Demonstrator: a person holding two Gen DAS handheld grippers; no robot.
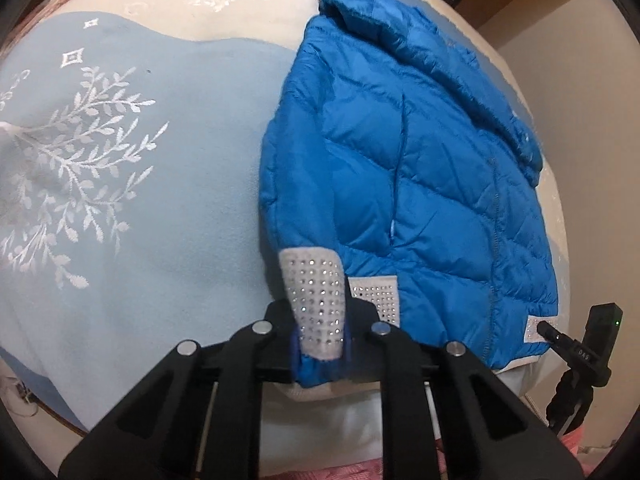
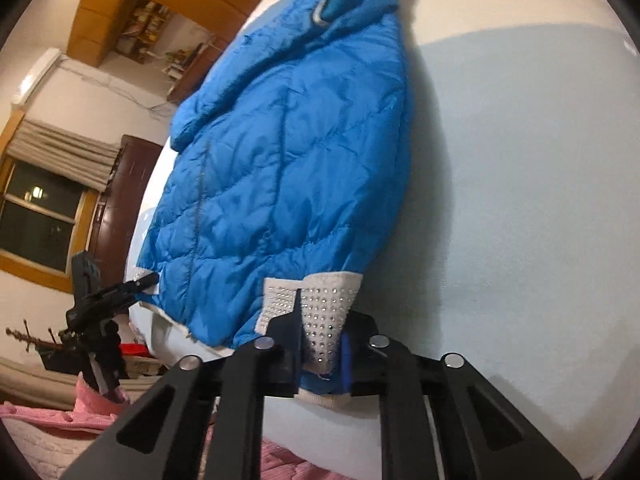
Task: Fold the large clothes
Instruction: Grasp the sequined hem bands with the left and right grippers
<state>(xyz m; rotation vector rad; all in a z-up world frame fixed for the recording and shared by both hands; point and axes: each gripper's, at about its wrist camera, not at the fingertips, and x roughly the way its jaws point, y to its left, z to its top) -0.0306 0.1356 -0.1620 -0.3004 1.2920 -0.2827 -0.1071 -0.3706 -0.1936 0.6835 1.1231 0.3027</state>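
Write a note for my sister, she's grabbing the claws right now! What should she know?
Left claw: shut on the sparkly white hem.
Right claw: shut on the hem too.
The blue jacket lies flat on the light blue bedspread, with the collar at the far end.
Done: jacket laid out, hem gripped.
Left: no bottom fold shows yet. Probably lift the hem and carry it toward the collar.

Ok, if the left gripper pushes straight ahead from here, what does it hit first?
The left gripper is already shut on the studded cuff; straight on, it would likely push into the blue jacket sleeve directly behind.
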